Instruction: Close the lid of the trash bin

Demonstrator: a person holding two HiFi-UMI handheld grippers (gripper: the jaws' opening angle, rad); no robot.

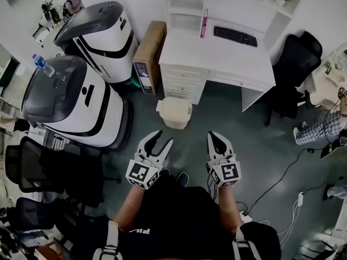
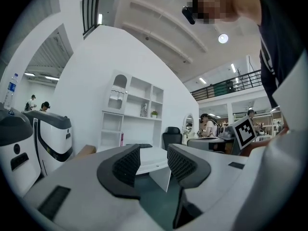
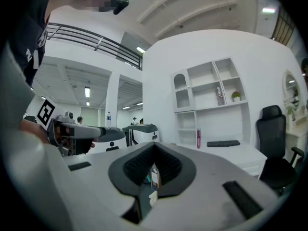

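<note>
A small cream trash bin (image 1: 174,112) stands on the dark floor in front of the white desk, and its lid lies flat on top. Both grippers are held level a little short of the bin, apart from it. My left gripper (image 1: 161,140) is open; in the left gripper view (image 2: 153,160) only the desk shows through the gap between its black pads. My right gripper (image 1: 216,138) is shut with nothing in it, and in the right gripper view (image 3: 154,150) its pads meet at the tips. The bin lies below both gripper views.
A white desk (image 1: 217,53) with a keyboard (image 1: 235,36) and shelves stands behind the bin. A cardboard box (image 1: 149,56) leans at the desk's left. Two large white and grey machines (image 1: 81,102) (image 1: 105,34) stand at the left. Black chairs (image 1: 295,64) (image 1: 38,167) and floor cables (image 1: 282,177) flank me.
</note>
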